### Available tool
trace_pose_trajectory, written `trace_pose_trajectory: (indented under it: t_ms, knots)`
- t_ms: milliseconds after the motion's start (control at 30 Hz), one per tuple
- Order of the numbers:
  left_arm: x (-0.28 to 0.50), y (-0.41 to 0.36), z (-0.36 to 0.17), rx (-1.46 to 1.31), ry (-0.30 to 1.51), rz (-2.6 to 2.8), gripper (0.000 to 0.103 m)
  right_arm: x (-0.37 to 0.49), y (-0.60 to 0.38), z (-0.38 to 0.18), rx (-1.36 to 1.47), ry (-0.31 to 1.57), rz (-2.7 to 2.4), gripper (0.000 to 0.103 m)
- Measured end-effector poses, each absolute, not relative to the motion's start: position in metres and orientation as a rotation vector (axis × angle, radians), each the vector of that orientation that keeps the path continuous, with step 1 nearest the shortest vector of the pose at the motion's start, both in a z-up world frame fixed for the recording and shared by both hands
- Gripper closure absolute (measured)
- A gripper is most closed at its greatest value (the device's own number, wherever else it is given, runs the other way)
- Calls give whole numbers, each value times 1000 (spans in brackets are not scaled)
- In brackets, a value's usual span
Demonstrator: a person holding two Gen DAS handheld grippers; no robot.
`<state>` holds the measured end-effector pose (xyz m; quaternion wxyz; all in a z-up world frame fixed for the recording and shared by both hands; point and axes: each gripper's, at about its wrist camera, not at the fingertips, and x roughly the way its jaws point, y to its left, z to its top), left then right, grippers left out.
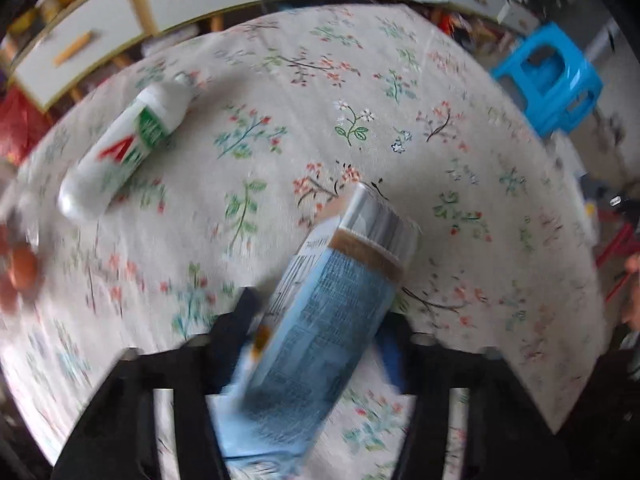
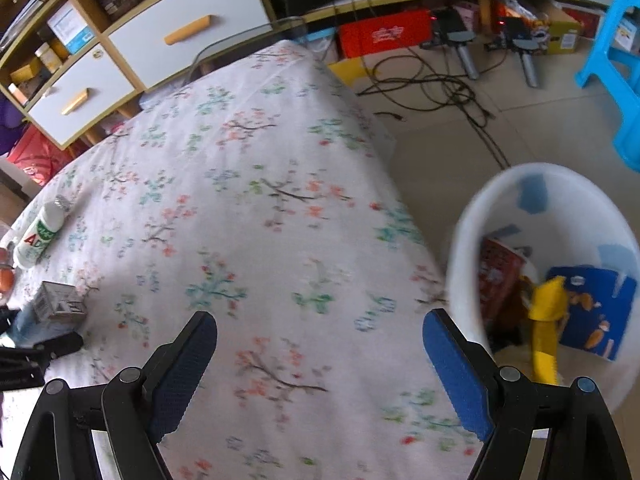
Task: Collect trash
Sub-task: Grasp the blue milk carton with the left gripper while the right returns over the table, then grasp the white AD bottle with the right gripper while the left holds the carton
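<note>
Tablecloth (image 2: 256, 208) is off-white with little pink, teal and green flower sprigs. Carton (image 1: 320, 320) is pale blue with a silvery-grey top and brown band, bottle (image 1: 120, 148) white with a red-and-green label. White bin (image 2: 472, 216), bright blue stool (image 1: 552, 80).

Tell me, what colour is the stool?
Bright blue. The stool shows best in the left wrist view.

We are counting one blue carton (image 1: 320, 320), one white bottle (image 1: 120, 148), one white bin (image 2: 472, 240), one blue stool (image 1: 552, 76) and two grippers: left gripper (image 1: 320, 320), right gripper (image 2: 320, 344).
</note>
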<state>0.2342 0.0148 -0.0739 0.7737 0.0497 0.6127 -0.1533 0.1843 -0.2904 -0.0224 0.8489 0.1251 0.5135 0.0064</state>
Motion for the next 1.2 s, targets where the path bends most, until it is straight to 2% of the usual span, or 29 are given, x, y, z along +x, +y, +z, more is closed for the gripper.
trace_pose_trajectory:
  t_ms: [200,400,500,667,1200]
  knots:
    - [195,61,-39,-99,1281,-225,63,197,-249,-23,266,1079,69,15]
    - [149,119,3,-208,1131,-128,63,202,-195,-36,245,1103,111,15]
    - [141,151,7,-296,1127,-106,64,201,-158,-45,194,1130,137,15]
    - [134,173,6,-213,1099,-36,63,211,-105,-42,159,1158,189,15]
    - [128,248,13,-290,1040,70,63,318,22,-45,457,1231,229,15]
